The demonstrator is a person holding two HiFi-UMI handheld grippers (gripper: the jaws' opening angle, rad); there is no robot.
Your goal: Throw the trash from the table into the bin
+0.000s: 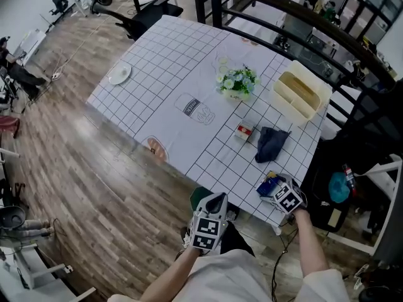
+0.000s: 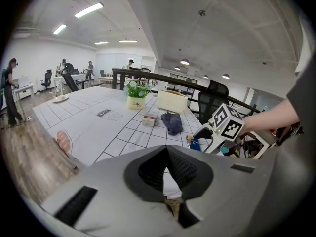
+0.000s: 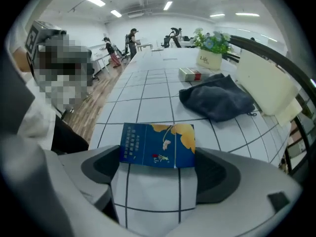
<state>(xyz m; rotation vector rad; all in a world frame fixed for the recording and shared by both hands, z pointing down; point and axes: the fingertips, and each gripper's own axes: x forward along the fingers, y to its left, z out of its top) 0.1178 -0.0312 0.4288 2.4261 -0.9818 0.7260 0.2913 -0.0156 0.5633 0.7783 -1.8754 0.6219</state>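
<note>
- Trash on the table: one blue packet (image 3: 158, 144), a flat, glossy card rectangle with a yellow-gold print and pale lettering. It lies flat just on your side of the dark cloth (image 3: 217, 100), at the table's near corner.
- Your right gripper (image 3: 159, 164) has its jaws wide apart, with one dark grey pad on each side of the blue packet's near edge. The packet sits between the tips, still flat on the table, and nothing is gripped.
- Your left gripper (image 2: 168, 154) has its jaws closed tip to tip with nothing between them. It hangs off the table edge, well to the left of the dark cloth.
- The dark cloth is navy, soft and crumpled into a low heap. It lies directly beyond the blue packet, in line with your right gripper.
- A small red-and-white box (image 3: 189, 74) lies flat just beside the dark cloth, on its far left side.
- A white flower pot (image 3: 207, 58) with green leaves and pale blossoms stands further beyond the dark cloth.
- A cream tray (image 3: 266, 85), rectangular smooth plastic with compartments, sits beyond and to the right of the dark cloth.
- The tablecloth (image 1: 164, 74) is smooth and white, with a thin black grid.
- A round white plate (image 1: 119, 74) lies far left, well apart from the dark cloth.
</note>
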